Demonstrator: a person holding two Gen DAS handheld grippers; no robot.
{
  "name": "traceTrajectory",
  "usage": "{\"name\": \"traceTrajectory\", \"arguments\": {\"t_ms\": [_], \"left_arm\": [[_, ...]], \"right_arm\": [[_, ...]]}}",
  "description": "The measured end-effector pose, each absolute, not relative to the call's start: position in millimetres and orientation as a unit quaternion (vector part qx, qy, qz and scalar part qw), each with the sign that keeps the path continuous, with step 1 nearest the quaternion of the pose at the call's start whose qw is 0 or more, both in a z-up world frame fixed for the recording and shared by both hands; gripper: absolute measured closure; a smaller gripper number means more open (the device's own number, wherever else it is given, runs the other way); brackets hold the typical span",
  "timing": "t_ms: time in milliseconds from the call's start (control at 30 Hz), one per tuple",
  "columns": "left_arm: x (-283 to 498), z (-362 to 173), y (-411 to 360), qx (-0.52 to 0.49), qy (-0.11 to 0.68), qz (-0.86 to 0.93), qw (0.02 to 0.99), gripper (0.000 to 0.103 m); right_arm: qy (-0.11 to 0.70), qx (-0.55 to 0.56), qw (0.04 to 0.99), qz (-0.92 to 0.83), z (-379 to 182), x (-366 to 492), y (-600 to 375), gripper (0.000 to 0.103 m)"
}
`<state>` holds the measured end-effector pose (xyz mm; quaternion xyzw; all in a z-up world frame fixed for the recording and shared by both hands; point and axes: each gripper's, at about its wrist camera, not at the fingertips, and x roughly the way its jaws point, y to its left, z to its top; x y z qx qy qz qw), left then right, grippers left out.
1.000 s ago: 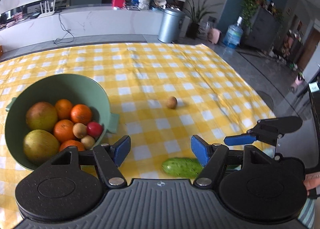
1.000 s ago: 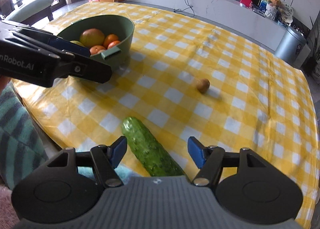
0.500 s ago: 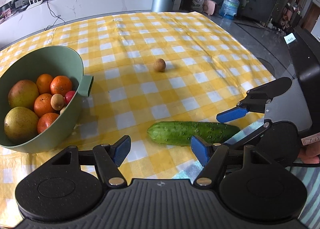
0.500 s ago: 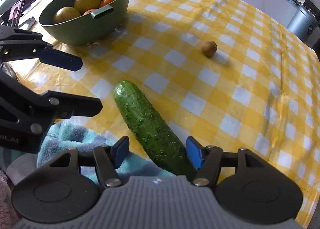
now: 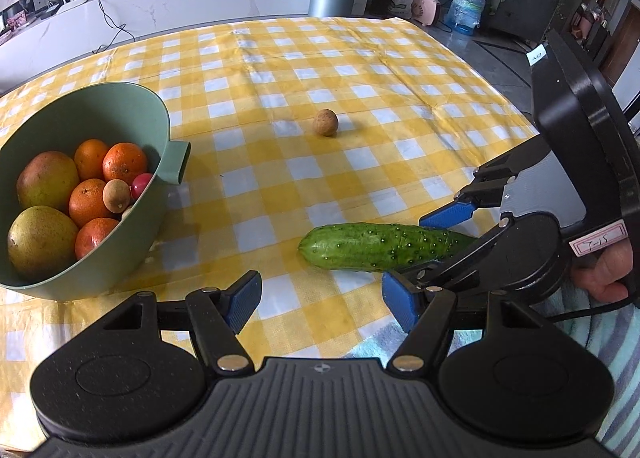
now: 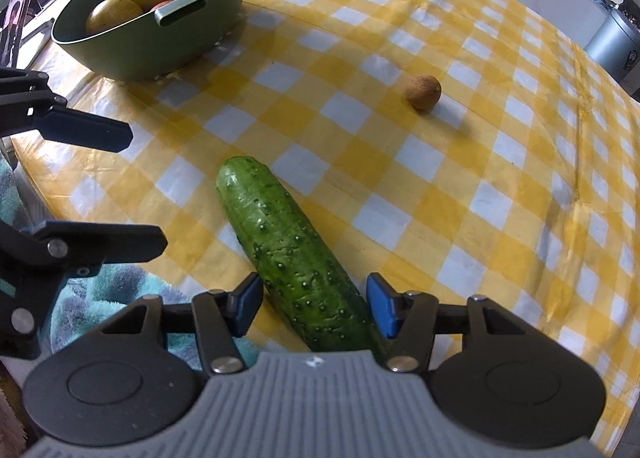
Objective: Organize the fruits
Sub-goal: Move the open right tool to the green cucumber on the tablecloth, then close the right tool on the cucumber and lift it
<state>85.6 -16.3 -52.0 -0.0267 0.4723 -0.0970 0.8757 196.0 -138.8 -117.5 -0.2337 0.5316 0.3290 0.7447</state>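
I count one cucumber (image 5: pixel 384 246), one bowl (image 5: pixel 120 258), four oranges (image 5: pixel 125 162), two mangoes (image 5: pixel 47 179), two brown longans (image 5: pixel 326 122), one red fruit (image 5: pixel 141 183).

Bright, even daylight fills both views — shadows are soft and short, like the one beside the small brown fruit (image 6: pixel 422 92). The glossy checked tablecloth (image 5: pixel 360 69) carries a faint sheen. Fisheye distortion bends the worktop edges and background; focus is sharp throughout.

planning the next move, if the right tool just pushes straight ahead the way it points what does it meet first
The cucumber: it already lies between the open right tool, so going on would likely slide along or shove it.
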Motion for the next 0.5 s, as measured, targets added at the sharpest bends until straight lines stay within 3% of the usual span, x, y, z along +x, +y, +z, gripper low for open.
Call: {"name": "traceTrajectory", "arguments": {"t_ms": [167,500], "left_arm": [[88,-50,-17,-0.03,0.468,-0.094,0.878,0.023],[96,-47,-16,-0.039,0.456,-0.086,0.885,0.024]], "right_arm": [[0.522,-0.219,0.752,0.337,-115,191,-141,0.059],[0.51,-0.096,0.809,0.275,-100,208,-177,0.064]]}}
